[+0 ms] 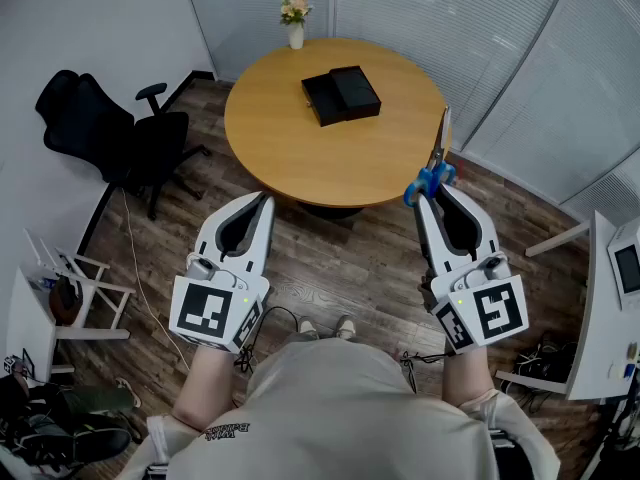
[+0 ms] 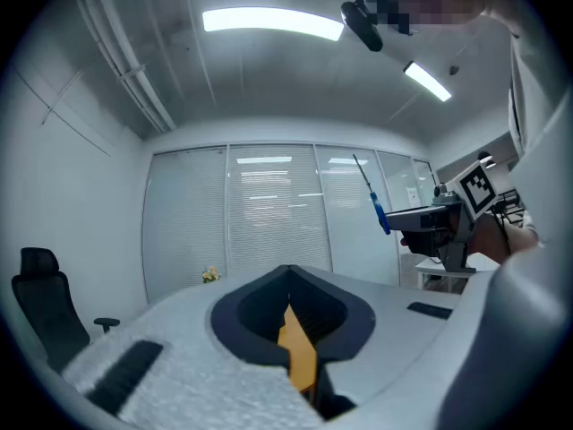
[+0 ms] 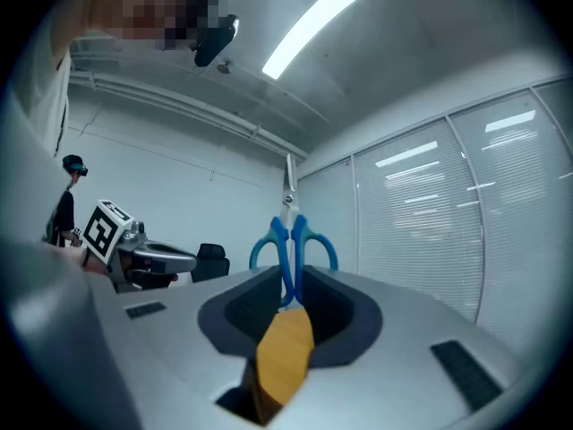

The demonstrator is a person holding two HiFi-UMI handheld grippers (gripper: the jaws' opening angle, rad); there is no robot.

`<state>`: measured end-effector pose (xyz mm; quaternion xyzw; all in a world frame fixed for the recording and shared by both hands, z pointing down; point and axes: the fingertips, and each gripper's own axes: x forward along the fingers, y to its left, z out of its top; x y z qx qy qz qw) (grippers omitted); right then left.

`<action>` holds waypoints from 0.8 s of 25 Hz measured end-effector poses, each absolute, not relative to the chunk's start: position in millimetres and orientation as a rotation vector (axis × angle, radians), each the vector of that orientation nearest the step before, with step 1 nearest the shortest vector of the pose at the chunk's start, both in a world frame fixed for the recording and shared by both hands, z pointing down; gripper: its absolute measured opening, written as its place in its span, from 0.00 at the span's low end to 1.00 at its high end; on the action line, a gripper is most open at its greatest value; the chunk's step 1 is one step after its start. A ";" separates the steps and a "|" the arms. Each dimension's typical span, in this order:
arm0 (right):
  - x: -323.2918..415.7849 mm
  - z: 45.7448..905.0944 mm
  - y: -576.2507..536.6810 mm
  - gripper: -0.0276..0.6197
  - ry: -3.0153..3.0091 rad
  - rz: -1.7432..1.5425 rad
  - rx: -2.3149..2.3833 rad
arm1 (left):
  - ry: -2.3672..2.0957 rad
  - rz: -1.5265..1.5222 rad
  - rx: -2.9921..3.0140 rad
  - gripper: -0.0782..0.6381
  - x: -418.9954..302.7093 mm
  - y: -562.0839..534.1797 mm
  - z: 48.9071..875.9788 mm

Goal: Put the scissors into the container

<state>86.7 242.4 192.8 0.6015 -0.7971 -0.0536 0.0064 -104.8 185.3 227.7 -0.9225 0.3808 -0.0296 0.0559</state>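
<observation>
scissors (image 1: 431, 178) in right gripper (image 1: 437, 195), outside container (image 1: 340, 95)

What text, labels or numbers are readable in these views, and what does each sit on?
No text here can be read.
Shirt print: upside down, too small to read.
Left claw, its cube: black-and-white square pattern, no words.
Right claw, right cube: pattern only, no words.
Scissors and box: no label visible.
</observation>
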 end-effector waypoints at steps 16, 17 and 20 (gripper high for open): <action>113.3 207.1 238.7 0.17 -2.531 -0.139 1.833 | 1.177 -0.112 -2.796 0.14 -72.1 183.7 233.8; 116.4 208.0 238.6 0.17 -2.536 -0.137 1.827 | 1.182 -0.115 -2.796 0.14 -68.9 183.8 234.8; 124.6 211.4 238.7 0.17 -2.547 -0.132 1.813 | 1.195 -0.123 -2.794 0.14 -59.4 184.5 238.1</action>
